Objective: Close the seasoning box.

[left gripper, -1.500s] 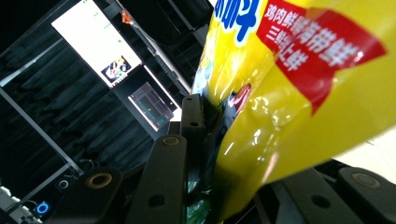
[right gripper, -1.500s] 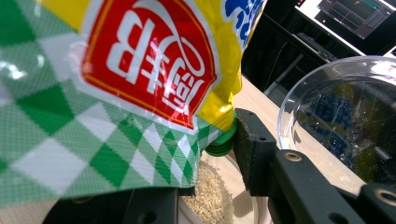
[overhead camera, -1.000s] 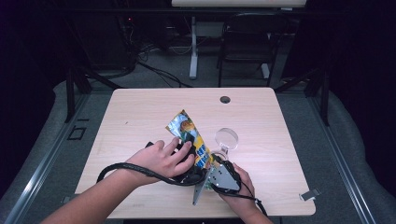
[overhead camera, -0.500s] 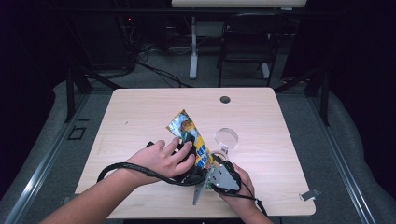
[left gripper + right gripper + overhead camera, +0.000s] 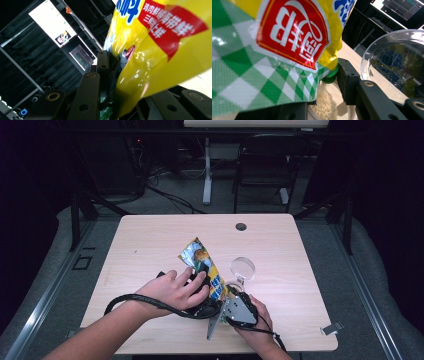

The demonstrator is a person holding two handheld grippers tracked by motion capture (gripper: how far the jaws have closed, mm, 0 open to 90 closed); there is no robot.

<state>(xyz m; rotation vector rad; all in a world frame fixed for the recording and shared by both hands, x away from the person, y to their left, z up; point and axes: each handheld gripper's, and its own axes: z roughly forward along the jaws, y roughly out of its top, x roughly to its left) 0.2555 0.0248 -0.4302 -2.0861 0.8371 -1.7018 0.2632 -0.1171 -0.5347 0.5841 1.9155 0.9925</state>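
High view first, from the left: the person's left hand [image 5: 172, 290] lies over the left gripper [image 5: 197, 279] near the table's [image 5: 150, 245] front half, a black cable [image 5: 131, 299] looping back along the forearm. Its jaws are clenched on the yellow and green snack bag [image 5: 202, 265], which runs from the gripper toward 11 o'clock, silver top edge up. Left gripper view shows the bag's [image 5: 160, 50] crinkled yellow film pinched against the left jaw.

At 2 o'clock from the bag sits a clear glass bowl [image 5: 242, 268]. At 5 o'clock from the bag, the right hand [image 5: 255, 322] holds the right gripper [image 5: 231, 292], grey plate on top. Right gripper view shows its jaws grasping the bag's [image 5: 274, 50] green-checked corner, a bowl of pale grains [image 5: 324, 106] beneath, and the glass bowl [image 5: 397, 62] at 3 o'clock.
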